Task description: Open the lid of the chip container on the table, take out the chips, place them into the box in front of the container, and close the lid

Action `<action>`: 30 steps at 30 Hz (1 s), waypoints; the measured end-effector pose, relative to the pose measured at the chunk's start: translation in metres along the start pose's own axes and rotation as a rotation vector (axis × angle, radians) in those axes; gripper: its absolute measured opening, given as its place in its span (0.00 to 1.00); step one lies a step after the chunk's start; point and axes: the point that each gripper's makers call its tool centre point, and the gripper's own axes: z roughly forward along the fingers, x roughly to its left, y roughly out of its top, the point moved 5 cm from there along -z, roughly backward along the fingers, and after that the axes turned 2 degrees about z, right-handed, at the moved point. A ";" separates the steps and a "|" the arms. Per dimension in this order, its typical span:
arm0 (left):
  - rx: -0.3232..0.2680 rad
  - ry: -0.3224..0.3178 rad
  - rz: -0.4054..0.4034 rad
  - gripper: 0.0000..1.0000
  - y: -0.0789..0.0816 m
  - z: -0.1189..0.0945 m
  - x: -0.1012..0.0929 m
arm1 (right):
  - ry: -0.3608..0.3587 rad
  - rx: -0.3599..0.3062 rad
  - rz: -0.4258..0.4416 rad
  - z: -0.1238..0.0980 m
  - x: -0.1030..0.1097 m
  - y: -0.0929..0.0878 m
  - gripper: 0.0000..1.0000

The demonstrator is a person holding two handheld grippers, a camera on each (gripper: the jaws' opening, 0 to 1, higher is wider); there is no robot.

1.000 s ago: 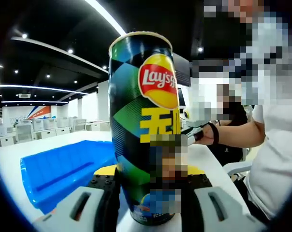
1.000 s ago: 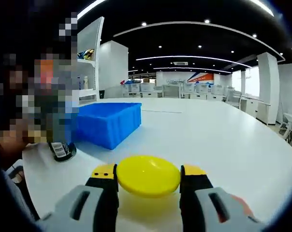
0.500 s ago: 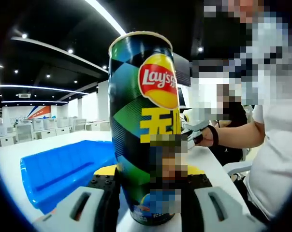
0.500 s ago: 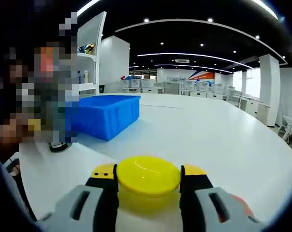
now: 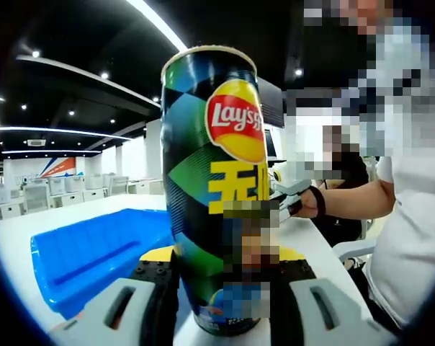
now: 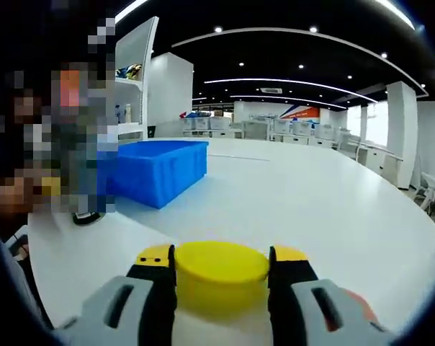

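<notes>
Chip container [image 5: 212, 187]: base hidden between jaws, lower label lost under mosaic. Blue box [image 5: 95, 252]: near end cut off behind container and left jaw. Yellow lid [image 6: 221, 277]: underside hidden between jaws, contact with table [image 6: 333, 209] undeterminable. Small dark object [image 6: 84, 216] near table's left edge: too blurred to identify.

A white table [image 6: 325, 209] carried 1 blue box [image 6: 158, 170]; a chip container [image 5: 214, 187] stood upright just beside the box.

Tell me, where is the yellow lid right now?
In the right gripper view the lid sits low and central between the right gripper's jaws, over the white table.
</notes>
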 end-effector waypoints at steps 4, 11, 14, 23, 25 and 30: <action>0.000 0.000 0.001 0.48 0.000 0.000 0.000 | 0.043 -0.046 0.037 0.001 0.007 0.006 0.62; -0.001 -0.001 0.001 0.48 0.000 0.000 0.000 | 0.027 -0.059 0.079 0.000 0.000 0.010 0.68; -0.002 -0.002 0.003 0.48 0.000 0.000 0.000 | 0.029 -0.061 0.087 0.000 0.000 0.011 0.68; 0.025 -0.019 0.031 0.49 0.002 0.003 -0.002 | 0.028 -0.087 0.118 -0.005 0.001 0.022 0.65; 0.023 -0.021 0.034 0.49 0.002 0.003 -0.002 | 0.027 -0.095 0.111 -0.006 0.001 0.023 0.65; 0.017 -0.016 0.011 0.49 0.001 0.002 0.000 | 0.030 -0.098 0.108 -0.006 0.002 0.023 0.64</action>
